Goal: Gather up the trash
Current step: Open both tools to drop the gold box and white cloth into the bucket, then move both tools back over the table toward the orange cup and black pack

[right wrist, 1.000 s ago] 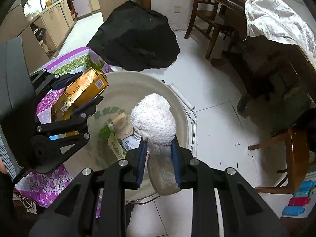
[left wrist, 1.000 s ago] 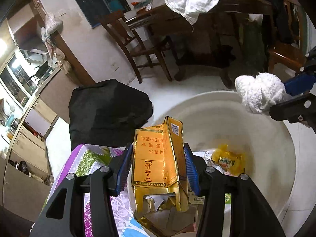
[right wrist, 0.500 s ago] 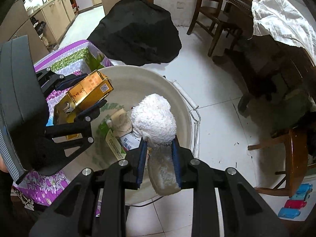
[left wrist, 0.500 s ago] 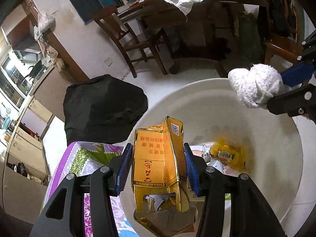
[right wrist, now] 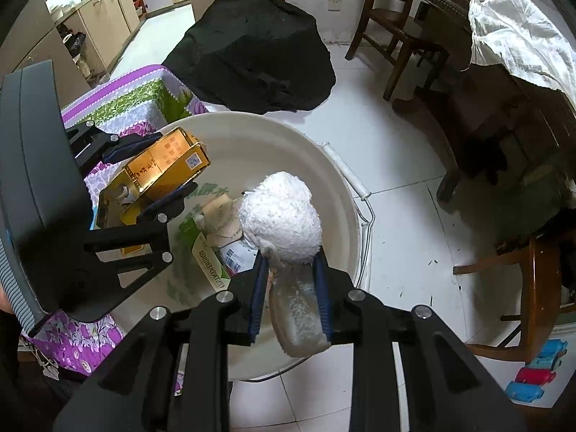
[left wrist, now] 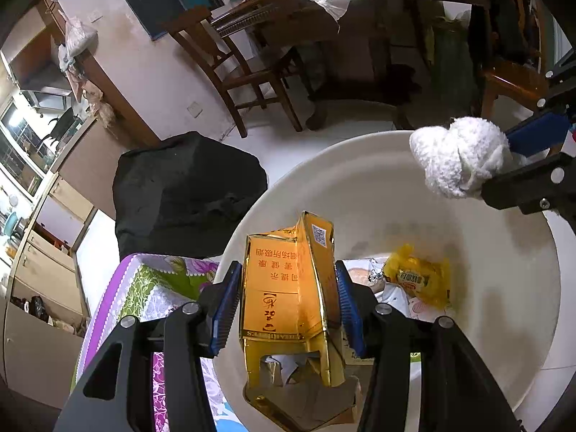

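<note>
My left gripper (left wrist: 286, 284) is shut on a torn gold cigarette carton (left wrist: 288, 288) and holds it over the near side of a white bucket (left wrist: 504, 252). My right gripper (right wrist: 289, 270) is shut on a crumpled white tissue wad (right wrist: 280, 219) and holds it above the same bucket (right wrist: 273, 136). The carton (right wrist: 165, 165) and the left gripper (right wrist: 169, 174) show at the left of the right wrist view. The tissue wad (left wrist: 457, 154) and the right gripper (left wrist: 504, 158) show at the right of the left wrist view. Inside the bucket lie a yellow wrapper (left wrist: 417, 280) and a green-and-white box (right wrist: 210, 262) with other scraps.
A table with a purple floral cloth (right wrist: 122, 108) stands left of the bucket. A black bag (right wrist: 259, 54) lies on the white tile floor behind it. Wooden chairs (right wrist: 399, 25) and a cloth-covered table (right wrist: 518, 46) stand at the back right. Kitchen cabinets (right wrist: 104, 18) line the far left.
Both grippers have moved further over the bucket, each still holding its item. The bucket's inside fills more of both views.
</note>
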Available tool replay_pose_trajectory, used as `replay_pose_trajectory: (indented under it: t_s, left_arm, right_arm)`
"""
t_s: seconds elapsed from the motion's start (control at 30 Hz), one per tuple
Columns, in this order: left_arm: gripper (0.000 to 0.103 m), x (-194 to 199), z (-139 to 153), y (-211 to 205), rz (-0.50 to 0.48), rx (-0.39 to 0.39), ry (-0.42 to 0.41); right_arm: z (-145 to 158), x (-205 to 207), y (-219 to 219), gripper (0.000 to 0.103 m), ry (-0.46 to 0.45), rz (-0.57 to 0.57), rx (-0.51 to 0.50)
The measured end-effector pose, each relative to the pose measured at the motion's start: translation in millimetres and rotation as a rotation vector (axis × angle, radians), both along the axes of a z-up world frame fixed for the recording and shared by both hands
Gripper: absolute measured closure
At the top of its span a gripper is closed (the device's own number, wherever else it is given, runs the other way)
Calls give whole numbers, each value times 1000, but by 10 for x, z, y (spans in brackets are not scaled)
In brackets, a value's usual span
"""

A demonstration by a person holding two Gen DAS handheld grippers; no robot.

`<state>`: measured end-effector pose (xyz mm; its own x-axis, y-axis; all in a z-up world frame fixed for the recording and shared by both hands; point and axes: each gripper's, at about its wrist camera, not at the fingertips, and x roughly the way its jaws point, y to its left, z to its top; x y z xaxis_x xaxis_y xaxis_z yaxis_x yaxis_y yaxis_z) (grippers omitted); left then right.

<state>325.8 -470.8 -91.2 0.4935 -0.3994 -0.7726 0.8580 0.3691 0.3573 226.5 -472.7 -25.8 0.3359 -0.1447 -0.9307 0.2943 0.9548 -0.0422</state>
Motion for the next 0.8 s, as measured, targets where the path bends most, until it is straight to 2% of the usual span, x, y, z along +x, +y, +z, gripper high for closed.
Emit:
replay_pose_trajectory:
  t_s: [0.33, 0.47, 0.8]
  left_arm:
    - [50, 2, 1, 6, 8, -3, 0]
    - [41, 97, -16, 37, 50, -28, -3]
    - [41, 185, -44, 73, 61, -28, 17]
  right_arm:
    - [13, 19, 32, 78, -3, 11, -15]
    - [20, 27, 10, 70, -13, 12, -26]
    - [3, 18, 13, 69, -17, 14, -23]
